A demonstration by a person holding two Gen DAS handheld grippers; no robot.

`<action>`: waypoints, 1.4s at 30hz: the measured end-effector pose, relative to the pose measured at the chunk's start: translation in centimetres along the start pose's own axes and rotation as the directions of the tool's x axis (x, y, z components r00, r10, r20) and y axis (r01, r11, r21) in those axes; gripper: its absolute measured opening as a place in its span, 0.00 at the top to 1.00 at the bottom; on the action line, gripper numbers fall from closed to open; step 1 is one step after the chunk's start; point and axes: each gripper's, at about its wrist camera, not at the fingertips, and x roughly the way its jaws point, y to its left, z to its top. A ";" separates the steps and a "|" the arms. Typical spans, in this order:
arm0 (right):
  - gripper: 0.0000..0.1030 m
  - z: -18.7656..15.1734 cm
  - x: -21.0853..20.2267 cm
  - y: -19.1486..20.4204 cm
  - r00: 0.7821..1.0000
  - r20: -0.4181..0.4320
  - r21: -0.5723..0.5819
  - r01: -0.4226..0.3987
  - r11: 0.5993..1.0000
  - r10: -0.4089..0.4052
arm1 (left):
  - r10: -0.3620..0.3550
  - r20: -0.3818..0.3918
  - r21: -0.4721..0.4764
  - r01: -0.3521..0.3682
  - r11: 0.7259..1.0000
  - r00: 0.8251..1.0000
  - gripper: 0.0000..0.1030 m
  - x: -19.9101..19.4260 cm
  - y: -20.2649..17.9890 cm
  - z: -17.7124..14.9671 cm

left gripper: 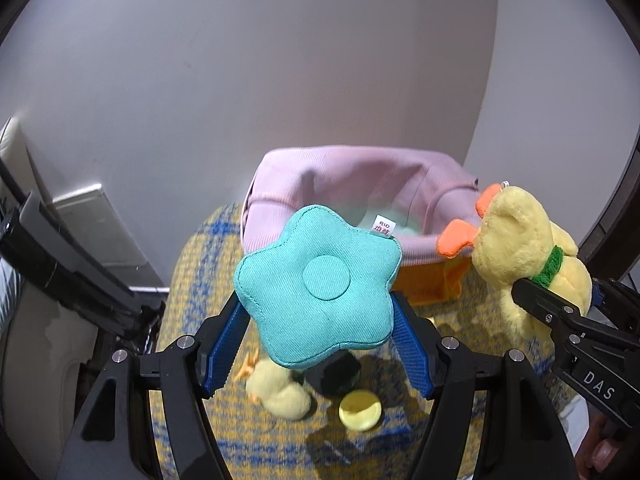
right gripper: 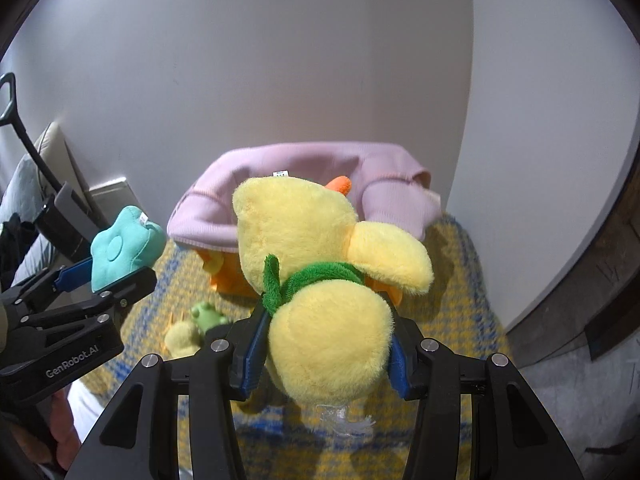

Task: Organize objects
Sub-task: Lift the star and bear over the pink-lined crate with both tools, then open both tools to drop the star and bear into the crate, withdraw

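Both toys are carried in the air just short of the pink-lined basket [left gripper: 360, 184], which stands at the far edge of the yellow-and-blue checked cloth [left gripper: 208, 248], close against the wall. From the left gripper [left gripper: 318, 320] the basket's open mouth lies straight ahead and slightly below; from the right gripper [right gripper: 324, 344] it is likewise dead ahead, a little to the left.

The left gripper's blue pads are closed about halfway, pinching the lower lobes of the teal star cushion [left gripper: 320, 284] from either side, flat face toward the camera. The cushion's upper edge overlaps the basket's near rim in this view, so the left hand appears the nearer of the two, though the fisheye makes depth hard to judge.

The right gripper is clamped on the body of the yellow plush duck [right gripper: 320, 280] (green scarf at its neck), head up and forward, its long axis pointing toward the basket, beak over the rim or close to it.

Still on the cloth near its middle: a small yellow chick [left gripper: 280, 392], a dark green object [left gripper: 340, 372] and a yellow disc [left gripper: 360, 410].
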 end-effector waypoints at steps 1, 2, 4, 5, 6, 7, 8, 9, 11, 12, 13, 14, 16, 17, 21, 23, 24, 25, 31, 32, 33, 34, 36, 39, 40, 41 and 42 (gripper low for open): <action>0.52 0.4 0.1 0.0 1.000 0.006 -0.001 0.002 1.000 -0.002 | -0.002 0.006 0.003 0.002 1.000 1.000 0.33 0.1 0.0 0.4; 0.52 0.9 0.1 -0.1 1.000 0.012 -0.003 0.005 1.000 -0.004 | -0.005 0.012 0.007 0.005 1.000 1.000 0.33 0.3 -0.1 0.9; 0.52 1.7 0.3 -0.2 1.000 0.024 -0.004 0.009 1.000 -0.009 | -0.011 0.018 0.012 0.010 1.000 1.000 0.33 0.9 -0.2 1.9; 0.52 2.2 0.5 -0.3 0.999 0.029 -0.004 0.012 1.000 -0.012 | -0.013 0.021 0.013 0.013 1.000 1.000 0.33 1.2 -0.1 2.4; 0.52 2.8 0.7 -0.4 0.999 0.035 -0.004 0.015 1.000 -0.015 | -0.017 0.025 0.014 0.017 1.000 1.000 0.33 1.5 -0.1 2.9; 0.52 3.2 0.9 -0.5 0.999 0.039 -0.004 0.017 1.000 -0.017 | -0.019 0.028 0.013 0.019 1.000 0.999 0.33 1.8 0.0 3.5; 0.52 3.7 1.1 -0.6 0.999 0.043 -0.004 0.020 1.000 -0.020 | -0.021 0.031 0.012 0.021 1.000 0.999 0.33 2.0 0.0 3.8; 0.52 4.2 1.3 -0.7 0.999 0.046 -0.004 0.022 1.000 -0.022 | -0.025 0.035 0.011 0.025 1.000 0.999 0.33 2.3 0.1 4.3; 0.52 5.2 1.9 -0.9 0.998 0.053 -0.004 0.028 1.000 -0.028 | -0.029 0.038 0.010 0.029 1.000 0.999 0.33 3.1 0.3 5.3; 0.52 5.6 2.1 -1.0 0.998 0.055 -0.003 0.029 1.000 -0.029 | -0.033 0.038 0.010 0.033 0.999 0.999 0.33 3.5 0.4 5.8; 0.52 6.0 2.4 -1.0 0.998 0.058 -0.005 0.032 0.999 -0.031 | -0.035 0.037 0.011 0.035 0.999 0.999 0.33 3.9 0.4 6.1; 0.52 6.5 2.7 -1.1 0.998 0.059 -0.009 0.034 0.999 -0.034 | -0.034 0.035 0.012 0.034 0.999 0.999 0.33 4.4 0.5 6.5; 0.52 7.3 3.5 -1.1 0.998 0.060 -0.015 0.038 0.999 -0.037 | -0.035 0.032 0.017 0.035 0.999 0.999 0.33 5.2 0.6 7.1; 0.52 7.6 3.8 -1.1 0.998 0.058 -0.016 0.039 0.999 -0.038 | -0.036 0.028 0.018 0.035 0.999 0.999 0.33 5.7 0.7 7.3; 0.52 8.7 5.5 -1.5 0.998 0.045 -0.008 0.035 0.999 -0.035 | -0.041 0.011 0.018 0.041 0.999 0.999 0.33 7.5 0.9 8.2; 0.51 9.0 6.3 -1.7 0.999 0.038 -0.006 0.034 0.999 -0.034 | -0.043 0.003 0.021 0.043 0.999 0.999 0.33 8.4 1.0 8.6; 0.51 9.2 6.7 -1.8 0.999 0.035 -0.005 0.032 0.999 -0.032 | -0.043 0.001 0.023 0.043 0.999 0.999 0.33 8.8 1.0 8.8; 0.51 9.3 7.1 -1.9 0.999 0.032 -0.004 0.031 1.000 -0.031 | -0.043 0.000 0.024 0.043 0.999 0.999 0.33 9.2 1.0 8.9; 0.49 10.2 8.9 -2.7 1.000 0.016 0.000 0.023 1.000 -0.023 | -0.055 -0.008 0.028 0.055 0.998 0.998 0.30 11.1 1.1 9.6; 0.48 10.2 9.1 -2.8 1.000 0.013 -0.001 0.023 1.000 -0.023 | -0.055 -0.009 0.028 0.056 0.998 0.998 0.30 11.2 1.1 9.5; 0.47 10.3 9.3 -3.0 1.000 0.013 -0.001 0.027 1.000 -0.027 | -0.053 -0.011 0.027 0.054 0.998 0.999 0.28 11.4 1.1 9.5; 0.41 10.3 9.4 -3.1 1.000 0.014 -0.002 0.027 1.000 -0.027 | -0.055 -0.012 0.025 0.055 0.998 0.998 0.24 11.3 1.1 9.5; 0.20 10.3 9.2 -3.3 0.999 0.027 -0.002 0.036 0.999 -0.036 | -0.051 -0.018 0.013 0.051 0.999 0.999 0.10 11.5 1.3 9.4; 0.10 10.3 8.6 -3.4 0.996 0.055 -0.008 0.073 0.997 -0.072 | -0.039 -0.020 0.003 0.039 0.999 0.999 0.06 11.4 1.5 9.3; 0.10 10.2 8.5 -3.5 0.995 0.054 -0.008 0.081 0.997 -0.080 | -0.032 -0.024 0.000 0.032 0.999 0.999 0.04 11.3 1.6 9.3; 0.10 10.9 9.1 -2.9 0.995 0.052 -0.004 0.082 0.997 -0.082 | -0.025 -0.028 -0.003 0.025 1.000 0.999 0.03 11.3 1.7 9.2; 0.10 10.8 9.1 -3.0 0.995 0.049 0.000 0.084 0.997 -0.083 | -0.018 -0.028 -0.006 0.018 1.000 0.999 0.02 11.1 1.8 9.2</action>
